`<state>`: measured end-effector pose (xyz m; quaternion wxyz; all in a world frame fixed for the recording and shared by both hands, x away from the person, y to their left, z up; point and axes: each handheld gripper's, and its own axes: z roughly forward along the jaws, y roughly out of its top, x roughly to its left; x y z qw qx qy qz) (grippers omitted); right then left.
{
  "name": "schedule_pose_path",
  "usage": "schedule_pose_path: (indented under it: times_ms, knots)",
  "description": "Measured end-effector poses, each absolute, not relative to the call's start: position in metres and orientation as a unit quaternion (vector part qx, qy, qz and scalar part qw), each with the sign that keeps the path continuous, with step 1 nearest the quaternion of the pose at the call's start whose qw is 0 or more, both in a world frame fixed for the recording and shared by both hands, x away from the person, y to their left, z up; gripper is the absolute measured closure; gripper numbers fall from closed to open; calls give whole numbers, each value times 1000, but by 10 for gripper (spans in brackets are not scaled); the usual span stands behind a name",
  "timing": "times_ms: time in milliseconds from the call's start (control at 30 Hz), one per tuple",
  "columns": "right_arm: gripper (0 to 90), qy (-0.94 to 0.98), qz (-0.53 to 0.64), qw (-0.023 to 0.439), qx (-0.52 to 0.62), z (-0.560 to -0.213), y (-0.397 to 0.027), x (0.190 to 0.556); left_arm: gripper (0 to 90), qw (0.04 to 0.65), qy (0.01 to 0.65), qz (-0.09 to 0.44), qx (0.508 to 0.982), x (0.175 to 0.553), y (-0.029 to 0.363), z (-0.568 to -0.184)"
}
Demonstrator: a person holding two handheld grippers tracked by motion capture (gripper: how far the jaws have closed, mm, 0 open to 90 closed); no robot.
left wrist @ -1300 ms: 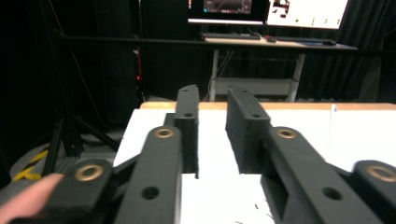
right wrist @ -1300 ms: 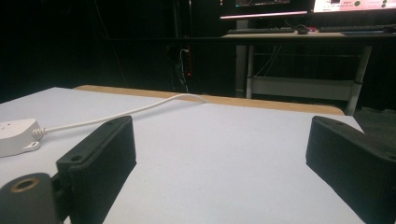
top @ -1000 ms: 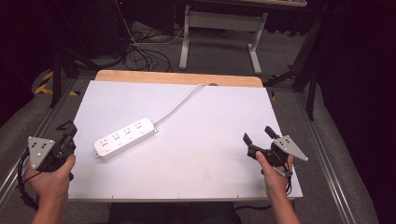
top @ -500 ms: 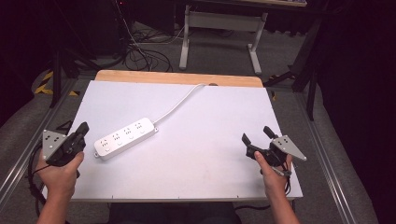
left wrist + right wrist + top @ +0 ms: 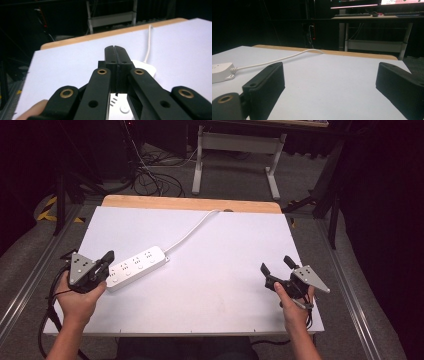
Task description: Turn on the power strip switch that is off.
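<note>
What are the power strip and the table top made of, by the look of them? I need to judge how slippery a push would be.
Power strip: likely moulded plastic, white and smooth with rounded corners and a slight sheen; its cord looks rubbery. Table top: a matt white board, flat and without glare, perhaps laminate or foam board; a bare wood-coloured strip shows along its far edge.

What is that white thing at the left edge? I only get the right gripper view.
Observer: A white power strip with several sockets on top.
Operator: Where's the other hand-held gripper?
Observer: The left hand-held gripper is at the strip's near end, above it; its jaws are shut.
Operator: And mine?
Observer: The right hand-held gripper is open, near the table's right edge, far from the strip.
</note>
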<state>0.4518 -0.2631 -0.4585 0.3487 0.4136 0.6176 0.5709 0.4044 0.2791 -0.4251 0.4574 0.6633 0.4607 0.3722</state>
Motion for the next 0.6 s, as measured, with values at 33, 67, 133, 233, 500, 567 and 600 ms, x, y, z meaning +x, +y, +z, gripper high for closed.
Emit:
schedule_pose_path:
  times_ms: [33,67,133,233,500,567,600]
  knots:
    - [88,618,571,348,414,-458,-263,452,900,455,459,369,668,406,277,-426]
    - [88,617,571,349,414,-458,-263,451,900,451,456,365,675,408,276,-426]
    - [89,617,571,350,414,-458,-263,451,900,445,452,359,685,412,274,-428]
    - [89,618,571,348,415,-459,-263,451,900,427,450,338,708,420,269,-433]
    - [92,619,571,347,414,-459,-263,451,900,380,458,297,747,433,263,-441]
    - [92,619,571,346,414,-459,-263,451,900,370,464,289,751,437,263,-443]
    - [93,619,571,345,414,-459,-263,451,900,364,466,284,754,439,262,-445]
